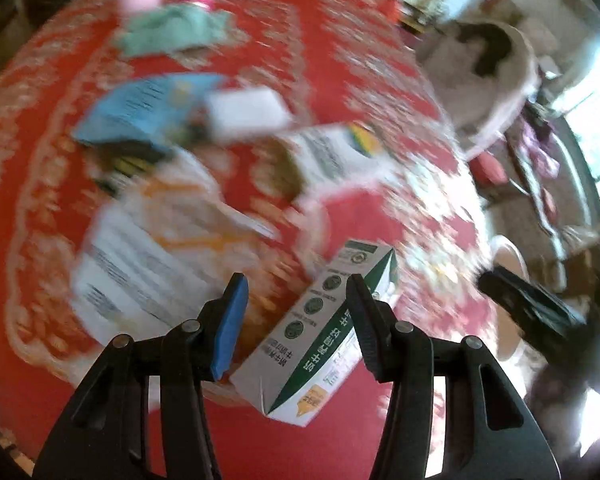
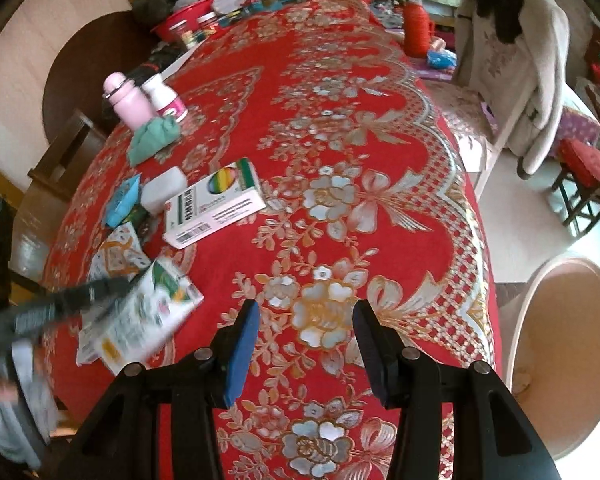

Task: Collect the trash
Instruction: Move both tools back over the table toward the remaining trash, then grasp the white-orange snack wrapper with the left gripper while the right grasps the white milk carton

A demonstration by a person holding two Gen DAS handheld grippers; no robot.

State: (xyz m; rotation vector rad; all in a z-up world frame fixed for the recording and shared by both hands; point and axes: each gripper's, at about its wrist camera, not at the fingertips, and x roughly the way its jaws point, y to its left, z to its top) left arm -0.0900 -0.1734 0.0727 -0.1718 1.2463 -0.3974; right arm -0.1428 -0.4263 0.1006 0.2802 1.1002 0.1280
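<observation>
A white-and-green milk carton point(image 1: 320, 332) lies between the parted fingers of the left hand-held gripper point(image 1: 298, 328) — long axis running from 7 o'clock up to 1 o'clock, gabled top pointing away; whether the pads touch it cannot be told. The right hand-held gripper point(image 2: 306, 354) hovers wide and empty over bare red tablecloth point(image 2: 340, 128), the surface edge and a pale bin point(image 2: 564, 344) at 3 o'clock. Flat boxes point(image 2: 214, 204) and wrappers point(image 2: 122, 200) crowd toward 10 o'clock — the middle lies open.
</observation>
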